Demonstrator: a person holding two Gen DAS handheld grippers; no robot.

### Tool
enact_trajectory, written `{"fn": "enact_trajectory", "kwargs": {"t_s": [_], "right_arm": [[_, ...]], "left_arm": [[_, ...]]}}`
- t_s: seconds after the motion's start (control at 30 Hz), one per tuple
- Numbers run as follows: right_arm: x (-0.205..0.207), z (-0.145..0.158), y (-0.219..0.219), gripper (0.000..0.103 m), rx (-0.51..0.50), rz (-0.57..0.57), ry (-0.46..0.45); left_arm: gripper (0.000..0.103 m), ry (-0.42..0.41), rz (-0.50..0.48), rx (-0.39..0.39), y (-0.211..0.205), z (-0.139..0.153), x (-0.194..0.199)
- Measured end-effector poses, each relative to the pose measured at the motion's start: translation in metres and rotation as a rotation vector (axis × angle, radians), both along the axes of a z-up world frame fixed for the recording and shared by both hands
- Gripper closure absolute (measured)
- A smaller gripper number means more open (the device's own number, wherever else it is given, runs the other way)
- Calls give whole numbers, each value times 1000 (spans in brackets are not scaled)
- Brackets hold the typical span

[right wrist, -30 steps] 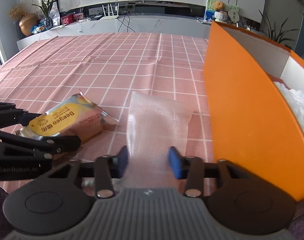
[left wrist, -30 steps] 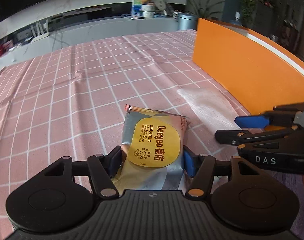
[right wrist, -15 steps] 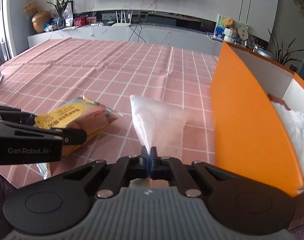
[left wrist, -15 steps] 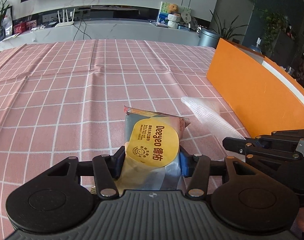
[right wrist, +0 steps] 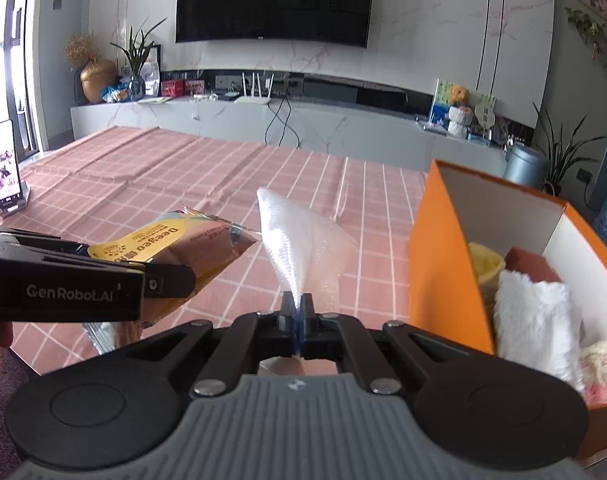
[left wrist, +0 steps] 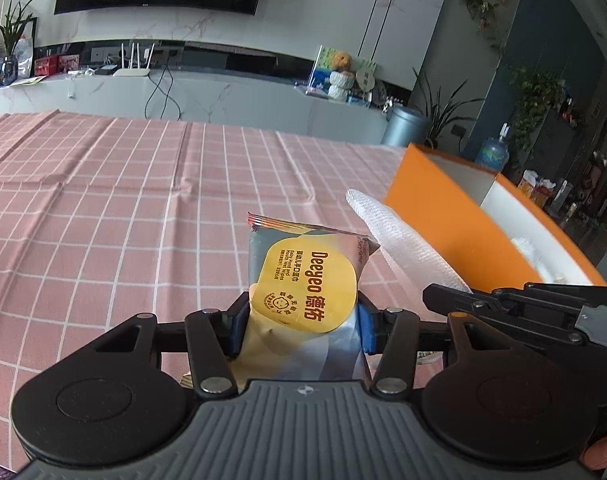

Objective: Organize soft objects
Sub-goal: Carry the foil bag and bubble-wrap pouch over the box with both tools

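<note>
Towel (right wrist: 535,320) in box (right wrist: 439,264), rt view only

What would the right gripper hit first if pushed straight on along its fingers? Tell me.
The right gripper is shut on the clear bubble-wrap bag, which leads the way. Beyond it lies only the pink checked tablecloth; the orange box sits off to the right. It would probably meet the cloth first, though depth is unclear.

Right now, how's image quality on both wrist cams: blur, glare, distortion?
Left wrist: strong fisheye bend on the room walls, wet wipes pack lettering sharp, orange box interior washed out. Right wrist: window glare at far left, bubble wrap bag slightly soft, white towel in the box near overexposed, tablecloth evenly lit.
</note>
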State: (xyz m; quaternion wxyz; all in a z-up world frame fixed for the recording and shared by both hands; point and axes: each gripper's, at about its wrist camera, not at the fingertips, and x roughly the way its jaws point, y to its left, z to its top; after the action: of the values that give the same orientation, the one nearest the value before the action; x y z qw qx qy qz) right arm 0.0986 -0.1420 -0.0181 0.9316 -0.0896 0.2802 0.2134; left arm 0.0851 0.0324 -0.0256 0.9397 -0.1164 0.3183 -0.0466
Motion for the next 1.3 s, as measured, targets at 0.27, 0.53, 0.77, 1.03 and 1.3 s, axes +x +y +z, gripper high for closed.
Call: {"fn": "enact_trajectory", "kwargs": {"t_s": [0.27, 0.53, 0.77, 1.03, 1.3], "right_arm": [[-2, 34, -27, 103, 55, -16, -42], [11, 66, -73, 103, 69, -41, -51], [32, 85, -119, 103, 31, -90, -62], [63, 81, -156, 103, -82, -113, -46], [97, 45, -176, 103, -169, -103, 68]], "left_arm": [[44, -57, -34, -58, -14, 29, 4], [44, -92, -112, -106, -43, 56, 29], [44, -119, -206, -95, -88, 73, 59], [44, -77, -316, -49, -143, 71, 100], [45, 22, -393, 60, -187, 46, 134]]}}
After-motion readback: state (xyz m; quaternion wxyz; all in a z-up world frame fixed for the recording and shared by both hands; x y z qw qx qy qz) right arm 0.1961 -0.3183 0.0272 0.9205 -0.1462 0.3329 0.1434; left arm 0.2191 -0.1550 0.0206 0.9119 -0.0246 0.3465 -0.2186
